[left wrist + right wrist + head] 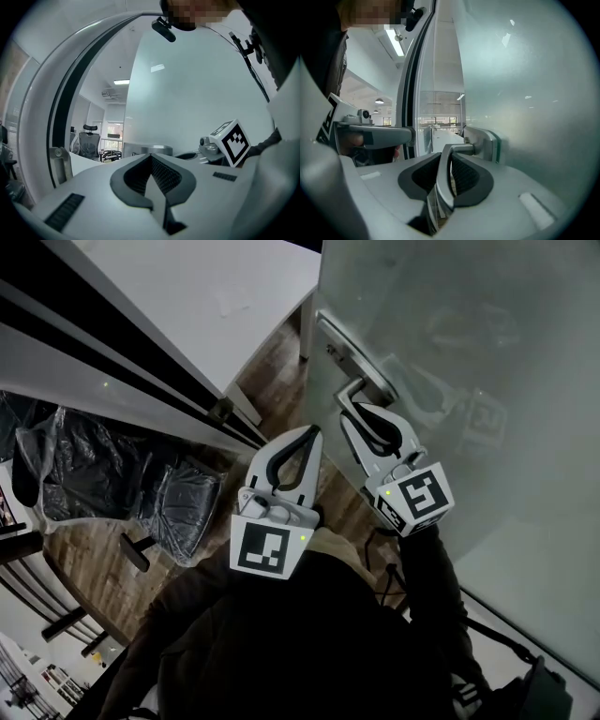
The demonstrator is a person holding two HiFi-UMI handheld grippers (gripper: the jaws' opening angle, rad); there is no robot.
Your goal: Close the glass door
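Frosted glass door (487, 352), smooth and greenish, stands ajar over the wood-plank floor (272, 371). Right gripper (358, 412) is clamped on its slim, rounded brushed-metal lever handle (461, 149). Left gripper (306, 439) has jaws together, empty, just beside. Risk: the slick lever could slide through the ribbed pads (466, 176) or dip mid-swing, leaving the door short of the white door frame (37, 140).

A white table (187, 296) stands over wood floor (84, 545) near chairs (183, 507) (plastic-wrapped).
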